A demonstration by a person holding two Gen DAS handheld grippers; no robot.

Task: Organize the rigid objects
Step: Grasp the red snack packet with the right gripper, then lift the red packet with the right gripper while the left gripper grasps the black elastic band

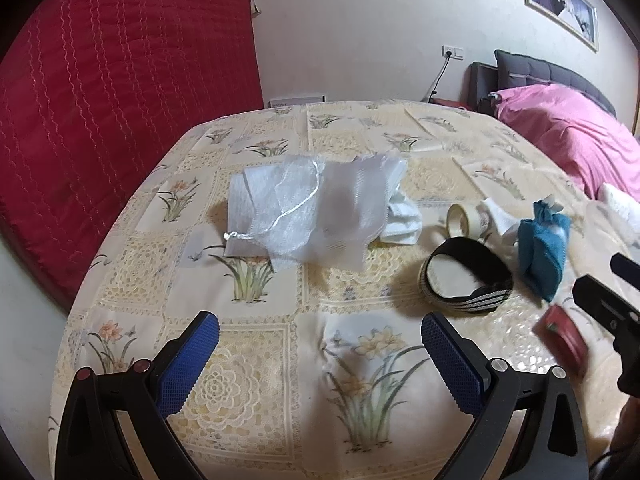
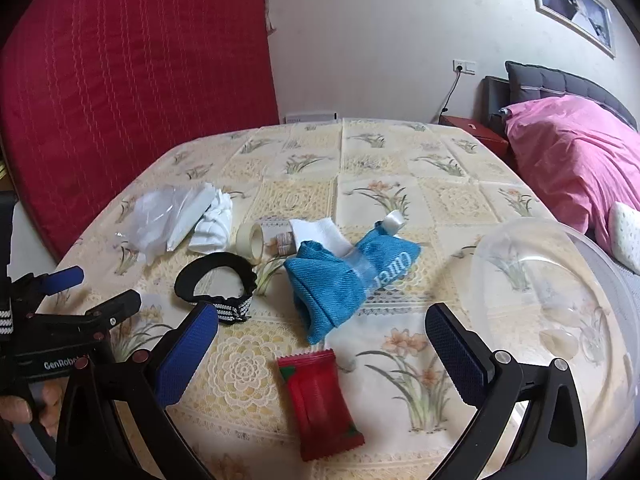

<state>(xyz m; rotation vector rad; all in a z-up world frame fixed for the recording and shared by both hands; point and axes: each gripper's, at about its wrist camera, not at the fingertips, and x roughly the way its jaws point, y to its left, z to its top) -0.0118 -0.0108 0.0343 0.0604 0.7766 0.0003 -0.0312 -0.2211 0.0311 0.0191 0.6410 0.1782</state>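
Blue-padded right tongs (image 2: 322, 346) gape empty above the red snack packet (image 2: 320, 394), flat on the worktop (image 2: 400, 152); left tongs (image 1: 320, 346) also wide, holding nothing. We judge slippery film may skid from the pads. Beyond: teal pouch (image 2: 340, 284), tape roll (image 2: 251, 240), clear bowl (image 2: 560, 280) easily knocked.

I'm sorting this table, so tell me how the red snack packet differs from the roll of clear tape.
The red snack packet is flat, rectangular and opaque red, and lies flat near the table's front edge. The roll of tape is a pale, translucent ring that stands on its edge further back, beside the white cloth. The packet looks longer than the roll is wide. Both rest untouched on the floral tablecloth, with both grippers open and empty.
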